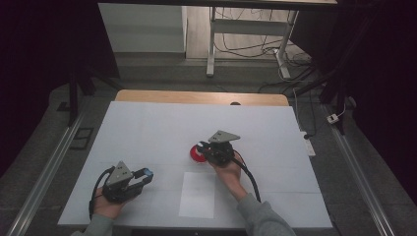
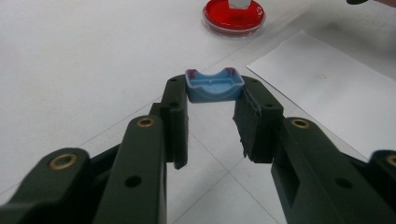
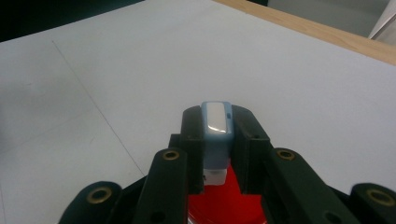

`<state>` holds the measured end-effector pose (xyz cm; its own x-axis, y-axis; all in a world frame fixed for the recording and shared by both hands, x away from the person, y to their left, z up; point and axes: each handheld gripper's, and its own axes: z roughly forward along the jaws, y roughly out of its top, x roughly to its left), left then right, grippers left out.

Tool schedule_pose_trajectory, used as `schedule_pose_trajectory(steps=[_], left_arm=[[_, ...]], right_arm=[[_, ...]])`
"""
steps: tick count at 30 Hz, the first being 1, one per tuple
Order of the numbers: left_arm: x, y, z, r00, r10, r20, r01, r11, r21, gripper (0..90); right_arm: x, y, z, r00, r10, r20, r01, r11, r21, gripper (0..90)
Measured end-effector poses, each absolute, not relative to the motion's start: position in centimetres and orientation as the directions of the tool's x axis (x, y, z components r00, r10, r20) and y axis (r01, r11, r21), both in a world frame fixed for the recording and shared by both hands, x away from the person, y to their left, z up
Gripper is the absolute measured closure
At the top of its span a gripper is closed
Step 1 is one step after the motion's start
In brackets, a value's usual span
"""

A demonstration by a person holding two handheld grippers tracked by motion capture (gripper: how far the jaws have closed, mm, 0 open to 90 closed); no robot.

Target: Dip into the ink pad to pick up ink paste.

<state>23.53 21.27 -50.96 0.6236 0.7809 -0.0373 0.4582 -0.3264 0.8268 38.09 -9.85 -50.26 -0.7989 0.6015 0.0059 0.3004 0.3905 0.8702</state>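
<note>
White table (image 1: 147, 128); beneath right gripper (image 3: 217, 140), red dish (image 3: 224, 205), stamp (image 3: 216, 135) clamped.

The high view looks forward and down from above the person's side, taking in the whole white-covered table (image 1: 147, 128) and the floor beyond. The left gripper view sits low and close, looking along its own black jaws across the tabletop toward a round red shallow dish (image 2: 233, 16) (also seen in the high view, mid-table). The right gripper view rides closer still, directly above that dish, facing the table's far wooden edge (image 3: 327, 35).
</note>
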Motion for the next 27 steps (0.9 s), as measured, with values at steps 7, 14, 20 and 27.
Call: schedule_pose_trajectory(steps=[7, 14, 20, 27], left_arm=[[23.55, 21.22, -51.0, 0.624, 0.781, -0.038, 0.46, -0.328, 0.825, 65.8], [23.54, 21.29, -51.01, 0.622, 0.782, -0.038, 0.461, -0.326, 0.825, 65.8], [23.55, 21.3, -51.03, 0.622, 0.782, -0.038, 0.461, -0.326, 0.825, 65.8], [23.57, 21.39, -51.04, 0.619, 0.785, -0.037, 0.461, -0.324, 0.826, 65.8]], right_arm=[[38.1, -10.21, -49.9, -0.797, 0.603, 0.019, 0.303, 0.373, 0.877, 75.3], [38.05, -10.46, -49.63, -0.798, 0.602, 0.034, 0.306, 0.356, 0.883, 75.2], [37.94, -10.48, -49.56, -0.803, 0.594, 0.042, 0.306, 0.352, 0.885, 75.2], [37.9, -10.7, -49.31, -0.805, 0.592, 0.048, 0.305, 0.343, 0.888, 75.2]])
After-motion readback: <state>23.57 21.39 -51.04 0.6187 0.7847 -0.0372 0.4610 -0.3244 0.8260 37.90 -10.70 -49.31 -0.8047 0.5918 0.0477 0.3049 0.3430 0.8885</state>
